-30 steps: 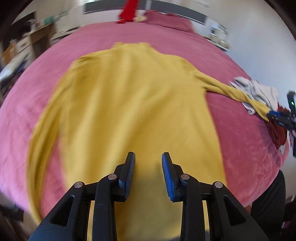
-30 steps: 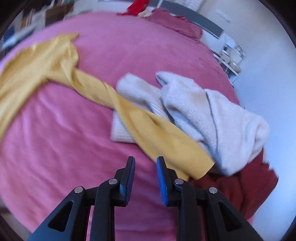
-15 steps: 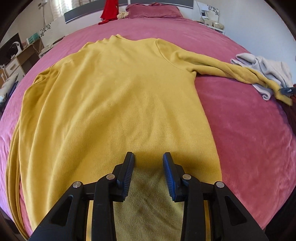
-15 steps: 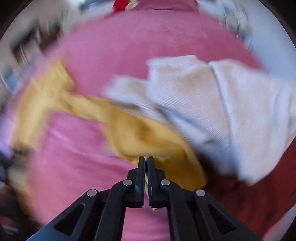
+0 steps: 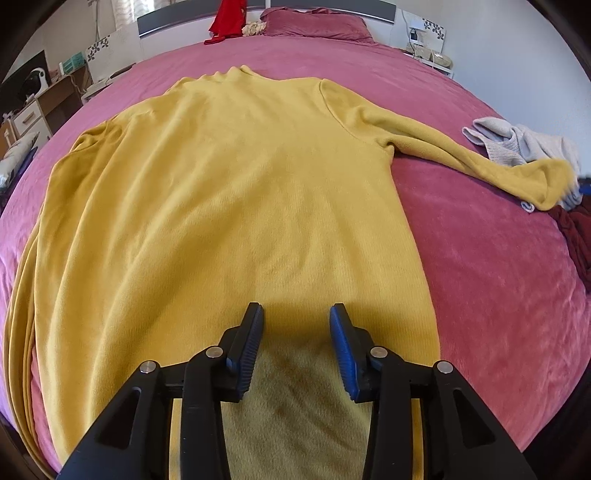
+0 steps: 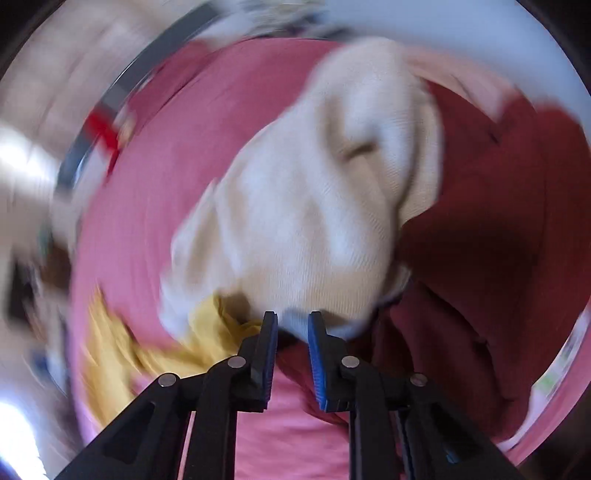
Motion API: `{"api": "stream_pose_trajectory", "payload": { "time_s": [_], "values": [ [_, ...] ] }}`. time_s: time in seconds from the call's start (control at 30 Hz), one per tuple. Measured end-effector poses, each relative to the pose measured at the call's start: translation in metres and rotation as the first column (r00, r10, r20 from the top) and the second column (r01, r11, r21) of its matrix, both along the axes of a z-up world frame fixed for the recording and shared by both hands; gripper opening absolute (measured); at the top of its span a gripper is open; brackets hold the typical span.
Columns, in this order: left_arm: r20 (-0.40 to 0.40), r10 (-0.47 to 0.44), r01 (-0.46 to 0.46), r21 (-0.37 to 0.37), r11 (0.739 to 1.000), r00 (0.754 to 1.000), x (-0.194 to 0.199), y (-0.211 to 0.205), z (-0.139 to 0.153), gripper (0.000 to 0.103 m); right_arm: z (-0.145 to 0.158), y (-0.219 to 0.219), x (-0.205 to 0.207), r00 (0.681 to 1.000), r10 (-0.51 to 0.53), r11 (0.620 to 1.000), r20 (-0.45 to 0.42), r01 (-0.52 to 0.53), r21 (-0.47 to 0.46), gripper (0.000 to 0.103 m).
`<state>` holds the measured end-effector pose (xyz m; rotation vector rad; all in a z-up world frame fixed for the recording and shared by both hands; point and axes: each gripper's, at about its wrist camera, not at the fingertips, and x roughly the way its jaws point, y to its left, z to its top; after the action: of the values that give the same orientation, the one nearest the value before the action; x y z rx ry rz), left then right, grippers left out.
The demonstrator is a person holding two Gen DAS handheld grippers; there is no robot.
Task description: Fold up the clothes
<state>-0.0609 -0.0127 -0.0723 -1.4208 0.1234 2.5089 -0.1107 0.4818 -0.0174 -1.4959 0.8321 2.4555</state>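
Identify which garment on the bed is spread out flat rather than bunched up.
The yellow sweater, laid open across the pink bedspread. The cream sweater and the dark red garment lie crumpled at the bed's right edge.

A wide bed (image 5: 480, 266) in pink cover fills the room; grey headboard (image 5: 332, 5) against pale walls (image 5: 498, 48); wooden desk (image 5: 55, 99) left; white nightstand (image 5: 428, 55) right; daylight.

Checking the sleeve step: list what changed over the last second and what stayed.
The right tongs clamped the yellow sweater's cuff, dragged the sleeve out straighter, and are opening now, nothing between them. The left tongs widened. The sweater's body, beige knitwear and bed stayed.
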Motion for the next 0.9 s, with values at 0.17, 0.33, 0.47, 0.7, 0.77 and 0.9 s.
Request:
{"api": "stream_pose_trajectory", "payload": {
  "time_s": [0.17,0.33,0.47,0.7,0.77,0.9],
  "values": [
    [-0.052,0.025,-0.027,-0.030,0.999,0.998,0.008,0.006,-0.005,0.044,-0.006,-0.109,0.017,0.913,0.393,0.799,0.115,-0.400,0.449,0.022],
    [-0.098,0.062,-0.070,-0.079,0.994,0.993,0.014,0.014,-0.009,0.049,-0.057,-0.160,0.011,0.790,0.510,0.377,0.340,-0.560,0.738,0.026],
    [-0.113,0.084,-0.094,-0.080,0.992,0.990,0.016,0.014,-0.011,0.050,-0.096,-0.186,-0.002,0.721,0.548,0.188,0.425,-0.601,0.777,0.026],
    [-0.128,0.094,-0.107,-0.098,0.989,0.987,0.017,0.017,-0.012,0.052,-0.142,-0.176,-0.019,0.690,0.522,-0.094,0.501,-0.537,0.838,0.019],
    [-0.128,0.097,-0.110,-0.098,0.989,0.987,0.017,0.017,-0.011,0.053,-0.142,-0.173,-0.022,0.688,0.536,-0.055,0.490,-0.551,0.833,0.011],
    [-0.121,0.093,-0.104,-0.091,0.990,0.988,0.015,0.016,-0.011,0.054,-0.081,-0.144,-0.032,0.778,0.548,0.390,0.309,-0.564,0.728,0.005]
  ]
}}
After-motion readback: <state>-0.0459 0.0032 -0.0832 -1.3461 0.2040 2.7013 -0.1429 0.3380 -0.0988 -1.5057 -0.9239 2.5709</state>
